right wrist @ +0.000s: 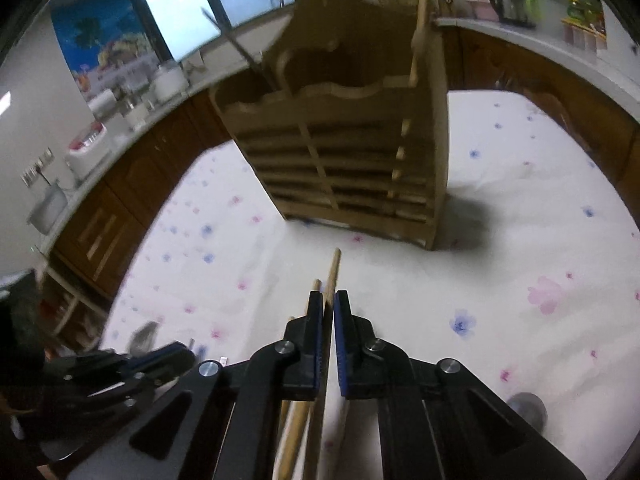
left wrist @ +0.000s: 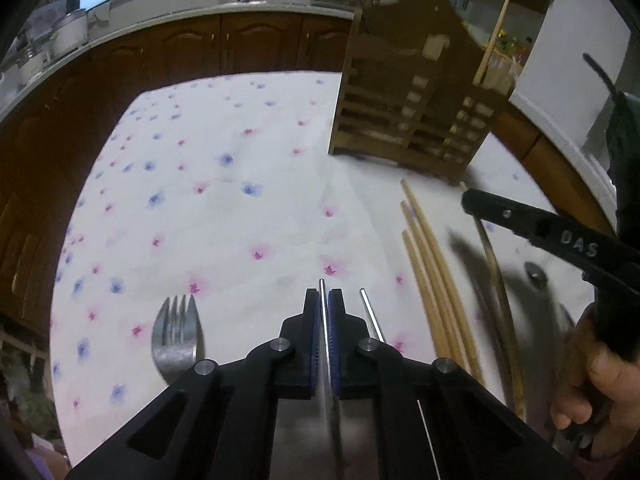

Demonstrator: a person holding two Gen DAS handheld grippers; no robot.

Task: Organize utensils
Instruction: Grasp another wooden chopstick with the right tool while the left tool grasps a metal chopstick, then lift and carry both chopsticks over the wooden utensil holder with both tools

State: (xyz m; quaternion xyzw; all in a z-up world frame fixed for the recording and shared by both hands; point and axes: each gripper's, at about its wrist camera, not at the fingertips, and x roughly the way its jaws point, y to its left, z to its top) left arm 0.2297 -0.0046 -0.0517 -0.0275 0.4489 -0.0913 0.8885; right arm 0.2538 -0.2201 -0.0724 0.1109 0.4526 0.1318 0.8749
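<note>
Left wrist view: left gripper [left wrist: 324, 300] points level over the floral tablecloth [left wrist: 224, 216], clamped on a thin metal utensil [left wrist: 322, 286], fork [left wrist: 175, 330] beside it. Right gripper [right wrist: 328, 304] pinches a wooden chopstick [right wrist: 333, 276] before the wooden utensil rack [right wrist: 344, 152]; open cloth lies rightward

fork [left wrist: 176, 332] left of chopsticks [left wrist: 430, 280]

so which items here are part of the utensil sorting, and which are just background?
Job: wooden caddy, wooden chopsticks, fork, metal utensil in left gripper, chopstick in right gripper.
Background: rice cooker, kettle, floral tablecloth.
</note>
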